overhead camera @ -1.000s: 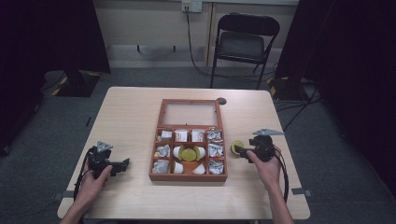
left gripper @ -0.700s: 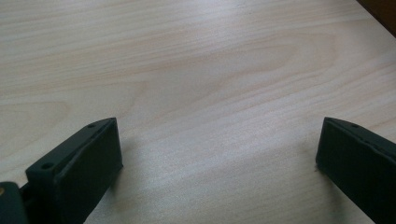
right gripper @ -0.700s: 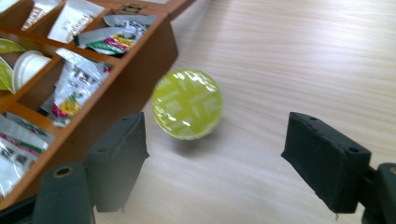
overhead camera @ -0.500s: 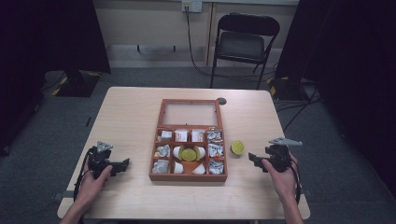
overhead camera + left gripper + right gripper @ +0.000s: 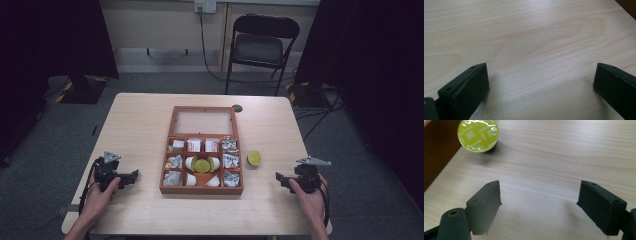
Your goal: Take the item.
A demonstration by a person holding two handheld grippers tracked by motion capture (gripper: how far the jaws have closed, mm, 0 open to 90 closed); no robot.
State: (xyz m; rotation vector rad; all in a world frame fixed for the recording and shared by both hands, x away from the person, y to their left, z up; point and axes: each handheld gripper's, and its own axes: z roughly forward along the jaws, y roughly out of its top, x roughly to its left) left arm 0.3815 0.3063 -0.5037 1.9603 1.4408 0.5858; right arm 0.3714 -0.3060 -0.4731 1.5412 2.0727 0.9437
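Green capsule point(image 5: 254, 158) out of wooden box point(image 5: 202, 189), resting on table point(image 5: 140, 125) just right of box, foil top up. My right gripper point(image 5: 278, 177) well right of box, near table's front edge, apart from capsule; fingers point(image 5: 486, 202) released, just been opening, nothing between them. Left gripper point(image 5: 134, 174) left of box, fingers point(image 5: 469, 86) spread wide over bare wood, empty. Second green capsule point(image 5: 202, 164) in box's middle compartment among white cups. Judgement: one capsule removed, set down; rest of box contents not yet handled.
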